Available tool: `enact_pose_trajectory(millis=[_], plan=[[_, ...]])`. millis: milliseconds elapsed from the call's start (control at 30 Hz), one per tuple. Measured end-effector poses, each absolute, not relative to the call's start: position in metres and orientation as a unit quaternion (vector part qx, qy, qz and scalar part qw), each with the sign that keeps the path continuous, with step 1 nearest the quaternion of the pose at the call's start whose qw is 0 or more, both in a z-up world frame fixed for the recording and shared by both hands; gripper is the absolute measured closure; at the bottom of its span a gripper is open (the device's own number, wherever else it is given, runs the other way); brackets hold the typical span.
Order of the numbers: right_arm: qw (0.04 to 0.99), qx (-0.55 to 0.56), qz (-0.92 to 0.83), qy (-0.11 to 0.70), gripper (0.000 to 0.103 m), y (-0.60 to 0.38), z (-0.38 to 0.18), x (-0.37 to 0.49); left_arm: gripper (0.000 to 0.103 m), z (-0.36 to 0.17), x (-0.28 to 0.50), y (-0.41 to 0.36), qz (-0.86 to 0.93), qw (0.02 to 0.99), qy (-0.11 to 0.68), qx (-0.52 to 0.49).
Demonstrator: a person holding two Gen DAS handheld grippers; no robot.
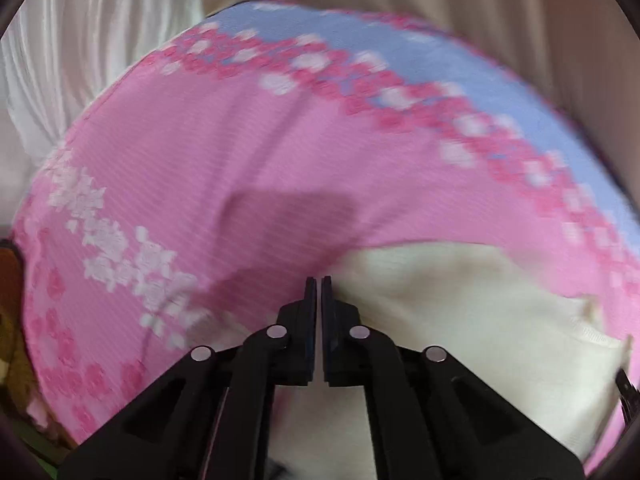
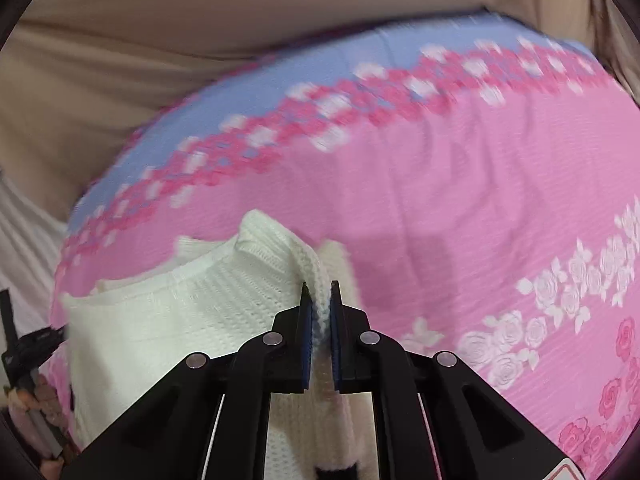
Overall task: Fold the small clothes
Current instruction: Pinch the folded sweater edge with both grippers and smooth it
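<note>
A white knit garment point(image 1: 460, 320) lies on a pink flowered bedspread point(image 1: 240, 152). My left gripper point(image 1: 319, 280) points steeply down at the garment's left edge with its jaws pressed together; I see no cloth between the pads, and white knit shows below and to the right of the fingers. In the right wrist view my right gripper point(image 2: 319, 286) is shut on a ribbed fold of the white garment point(image 2: 160, 320), which rises between the blue pads. The rest of the garment spreads to the left over the bedspread point(image 2: 480, 208).
The bedspread has a blue band point(image 1: 400, 40) along its far side and white rose prints point(image 2: 560, 280). Beige cloth point(image 2: 160, 40) lies beyond it, with white pleated fabric point(image 1: 80, 40) at the far left. A dark object point(image 2: 28, 344) sits at the left edge.
</note>
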State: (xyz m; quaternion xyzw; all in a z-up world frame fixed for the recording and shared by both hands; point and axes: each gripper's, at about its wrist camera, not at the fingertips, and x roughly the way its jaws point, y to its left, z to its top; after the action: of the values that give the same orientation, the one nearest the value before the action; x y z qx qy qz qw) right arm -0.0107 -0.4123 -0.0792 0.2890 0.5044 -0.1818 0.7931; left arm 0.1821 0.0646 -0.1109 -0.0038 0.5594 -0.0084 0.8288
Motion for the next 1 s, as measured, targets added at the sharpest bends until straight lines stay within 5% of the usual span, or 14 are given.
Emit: enact_pose_trajectory(millis=[267,300,367,433,567,633,733,900,1000], plan=[[0.824,0.284,-0.161,0.464,0.079,-0.389,-0.032,-0.036,0.097,-0.066,0.156,0.075,-0.051,0.846,0.529,-0.046],[0.827,0.280,-0.154,0.463,0.073,-0.382,-0.029,-0.042,0.092,-0.058,0.146,0.068,-0.073,0.849,0.522,-0.042],[0.829,0.269,-0.146,0.469,0.071,-0.370,-0.028,-0.048,0.048,-0.056,0.135,0.050,-0.105,0.844,0.525,-0.027],[0.828,0.267,-0.138,0.473,0.070,-0.361,-0.030,-0.052,0.042,-0.058,0.124,0.027,-0.143,0.844,0.517,0.006],[0.827,0.273,-0.127,0.475,0.066,-0.347,-0.029,-0.057,0.045,-0.078,0.110,-0.009,-0.166,0.834,0.519,0.091],[0.829,0.268,-0.126,0.475,0.066,-0.341,-0.027,-0.059,0.070,-0.096,0.120,-0.012,-0.148,0.825,0.534,0.107],[0.828,0.269,-0.131,0.475,0.066,-0.338,-0.025,-0.066,0.075,-0.106,0.152,0.014,-0.103,0.831,0.545,0.040],[0.818,0.271,-0.136,0.488,0.064,-0.338,-0.035,-0.075,0.076,-0.086,0.163,0.036,-0.095,0.837,0.537,-0.048],[0.826,0.258,-0.132,0.484,0.064,-0.335,-0.037,-0.078,0.071,-0.079,0.157,0.041,-0.062,0.859,0.508,-0.013]])
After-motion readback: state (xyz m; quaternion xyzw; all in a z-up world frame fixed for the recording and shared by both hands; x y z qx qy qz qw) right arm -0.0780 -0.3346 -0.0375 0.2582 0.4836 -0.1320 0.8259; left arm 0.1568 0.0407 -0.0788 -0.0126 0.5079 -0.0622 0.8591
